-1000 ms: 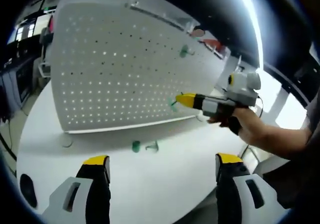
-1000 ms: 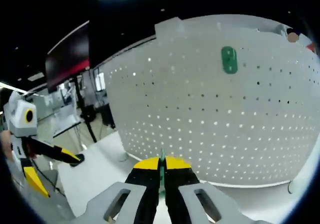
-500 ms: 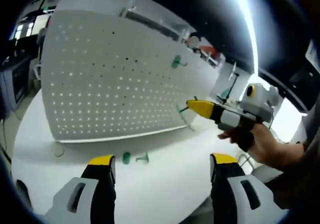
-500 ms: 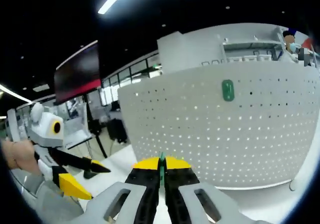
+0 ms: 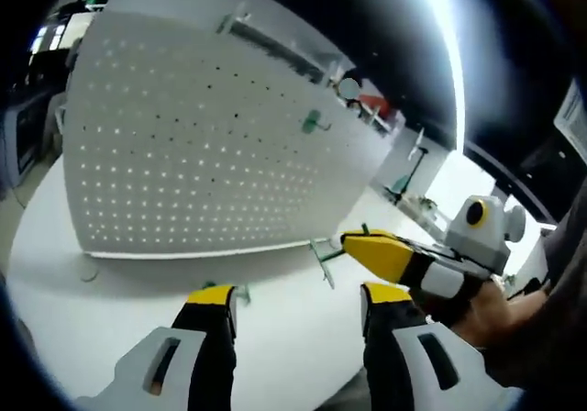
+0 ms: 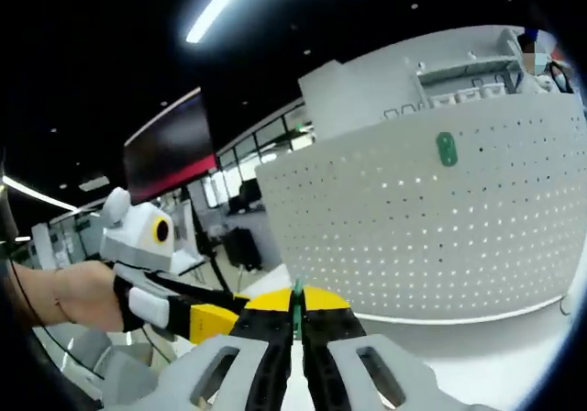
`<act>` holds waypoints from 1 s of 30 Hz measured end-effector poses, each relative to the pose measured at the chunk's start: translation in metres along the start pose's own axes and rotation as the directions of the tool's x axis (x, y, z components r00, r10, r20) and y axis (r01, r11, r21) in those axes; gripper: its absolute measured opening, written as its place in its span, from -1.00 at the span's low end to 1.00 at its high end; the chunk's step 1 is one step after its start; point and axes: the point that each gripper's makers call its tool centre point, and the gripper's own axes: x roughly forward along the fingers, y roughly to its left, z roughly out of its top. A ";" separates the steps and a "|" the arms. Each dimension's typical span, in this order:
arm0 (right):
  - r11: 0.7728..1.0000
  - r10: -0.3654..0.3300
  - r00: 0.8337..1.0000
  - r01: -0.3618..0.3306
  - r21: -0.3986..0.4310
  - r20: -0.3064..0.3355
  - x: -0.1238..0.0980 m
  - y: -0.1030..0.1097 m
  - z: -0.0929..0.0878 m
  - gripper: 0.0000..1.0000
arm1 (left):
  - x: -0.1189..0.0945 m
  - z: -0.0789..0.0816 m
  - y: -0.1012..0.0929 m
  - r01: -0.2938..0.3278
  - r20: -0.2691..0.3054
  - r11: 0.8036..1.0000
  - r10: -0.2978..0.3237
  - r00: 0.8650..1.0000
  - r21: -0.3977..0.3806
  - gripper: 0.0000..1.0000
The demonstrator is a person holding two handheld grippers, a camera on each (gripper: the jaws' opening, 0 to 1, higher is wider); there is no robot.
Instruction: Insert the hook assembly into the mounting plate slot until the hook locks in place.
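Right tongs (image 6: 295,308) pinch green hook (image 6: 296,294); pegboard (image 6: 440,237) beyond.

A white perforated mounting plate (image 5: 202,145) stands upright across the upper left of the left gripper view, one green hook (image 5: 313,123) already seated in it. A second green hook (image 6: 296,294) shows at lower centre of the right gripper view, pinched upright.

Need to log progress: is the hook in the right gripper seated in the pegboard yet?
Out. The right gripper is shut on the green hook, apart from the pegboard.
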 end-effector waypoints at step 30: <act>0.996 0.082 0.995 -0.080 -0.031 0.054 -0.004 0.030 0.009 -1.00 | -0.001 0.007 -0.021 0.149 0.068 0.983 -0.143 0.987 -0.104 -0.80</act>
